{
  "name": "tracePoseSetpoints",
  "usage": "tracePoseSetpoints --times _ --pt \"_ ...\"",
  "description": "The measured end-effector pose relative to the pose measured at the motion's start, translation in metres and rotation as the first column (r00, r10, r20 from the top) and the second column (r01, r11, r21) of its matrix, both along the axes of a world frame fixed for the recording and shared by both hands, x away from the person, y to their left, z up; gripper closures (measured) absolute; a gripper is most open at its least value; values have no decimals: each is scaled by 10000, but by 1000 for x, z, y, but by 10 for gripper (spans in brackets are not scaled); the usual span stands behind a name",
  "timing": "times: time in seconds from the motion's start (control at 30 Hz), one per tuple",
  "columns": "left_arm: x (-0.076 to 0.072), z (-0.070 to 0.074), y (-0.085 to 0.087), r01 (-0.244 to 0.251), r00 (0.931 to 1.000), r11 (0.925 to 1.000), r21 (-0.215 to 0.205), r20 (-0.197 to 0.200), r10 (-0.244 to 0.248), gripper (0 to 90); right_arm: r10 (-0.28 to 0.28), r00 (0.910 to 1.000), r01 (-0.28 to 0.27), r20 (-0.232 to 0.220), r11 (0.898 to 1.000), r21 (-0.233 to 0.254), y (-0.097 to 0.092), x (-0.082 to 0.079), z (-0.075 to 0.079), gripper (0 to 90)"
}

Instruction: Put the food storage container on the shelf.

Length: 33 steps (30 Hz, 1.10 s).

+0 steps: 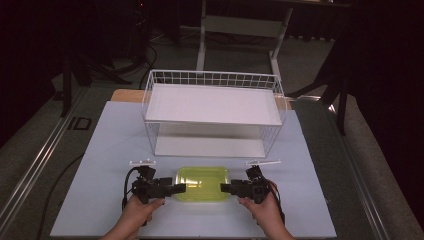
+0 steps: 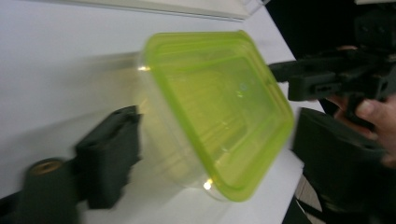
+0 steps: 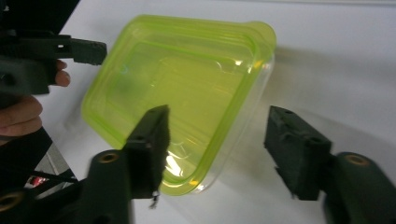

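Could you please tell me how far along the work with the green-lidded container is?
Done: both claws have been brought to the ends of the green-lidded container, left claw and right claw. In hand: jaws straddle its ends, no firm grip evident. Left: gripping and lifting it, perhaps toward the white wire rack behind; it sits on the table.

Green-lidded container point(image 1: 202, 184) on table point(image 1: 100, 150), flanked by left gripper point(image 1: 177, 189), right gripper point(image 1: 226, 188); wire rack point(image 1: 212, 80) behind.
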State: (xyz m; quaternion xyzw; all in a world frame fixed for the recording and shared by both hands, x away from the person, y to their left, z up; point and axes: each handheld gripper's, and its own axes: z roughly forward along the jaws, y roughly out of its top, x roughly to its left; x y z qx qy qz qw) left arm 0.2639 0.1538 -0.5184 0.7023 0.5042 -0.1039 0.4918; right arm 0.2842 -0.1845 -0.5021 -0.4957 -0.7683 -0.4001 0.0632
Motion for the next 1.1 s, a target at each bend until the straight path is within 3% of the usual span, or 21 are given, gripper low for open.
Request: tracePoseSetpoints --times 0.1,0.17,0.3,0.33,0.5,0.53,0.6,0.87,1.1 --pt "3 -4 2 -180 9993 9997 161 -320 186 248 -73 9997 75 -254 9999 86 0 2 -1 474" --pt "4 -7 4 -300 9984 9993 224 -481 311 366 -131 9992 133 -366 9999 49 0 2 -2 518" --pt "6 -12 6 -450 9951 9985 302 -864 474 463 -97 9987 96 -502 10000 -14 2 3 -4 580" --pt "7 -13 5 -461 9944 9982 387 -939 495 525 -68 9983 63 -574 9999 -89 4 3 -5 646" --pt "5 -10 0 -39 9980 9977 683 -635 82 604 -140 9979 133 -637 9998 -116 5 2 -6 694" --pt "4 -8 -3 19 9984 9965 837 -561 28 689 -183 9975 183 -687 9998 -9 5 1 -6 720" --pt "2 -7 -6 -65 9989 9947 1026 -454 112 689 -191 9976 191 -659 9998 -11 5 1 -6 721" --pt "-3 -3 -7 -304 9979 9939 1056 -532 362 729 -306 9967 317 -749 9994 136 3 -4 -7 745" --pt "-13 3 -11 -421 9986 9894 1386 -268 463 757 -223 9973 238 -696 9995 208 3 -11 -6 767"
